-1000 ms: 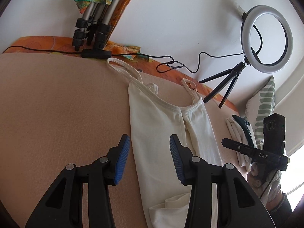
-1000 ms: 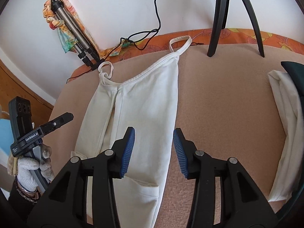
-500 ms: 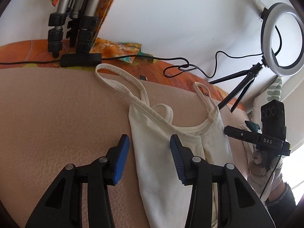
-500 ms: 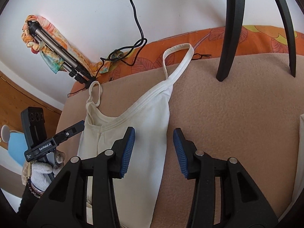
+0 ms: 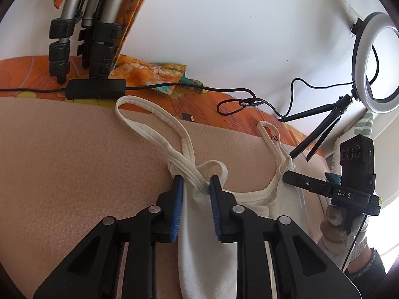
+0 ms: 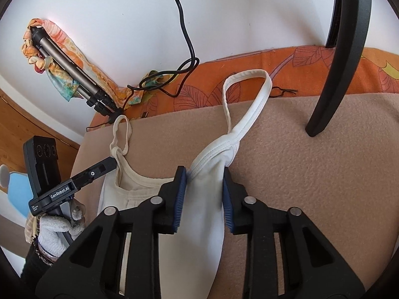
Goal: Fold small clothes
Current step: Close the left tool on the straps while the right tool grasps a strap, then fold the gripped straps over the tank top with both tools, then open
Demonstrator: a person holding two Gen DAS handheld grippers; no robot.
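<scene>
A white cotton strappy camisole [image 5: 207, 244] is lying flat on a beige fleece blanket [image 5: 74, 174] covering the counter, its straps pointing toward the white wall [image 5: 224, 37]. The left gripper [image 5: 195, 186] and right gripper [image 6: 204, 174] are each straddling a top corner of the garment, blue pads not yet clenched. An orange leaf-print cloth [image 6: 311, 74] is edging the blanket; a ring light on a small tripod [image 5: 374, 62] is standing near the wall.

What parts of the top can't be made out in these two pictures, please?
- Hem of the top: left wrist view, cut off by the bottom edge and the left gripper.
- Fabric between the fingers of the right gripper: whether pinched, unclear.
- Small dark item: too small.
</scene>
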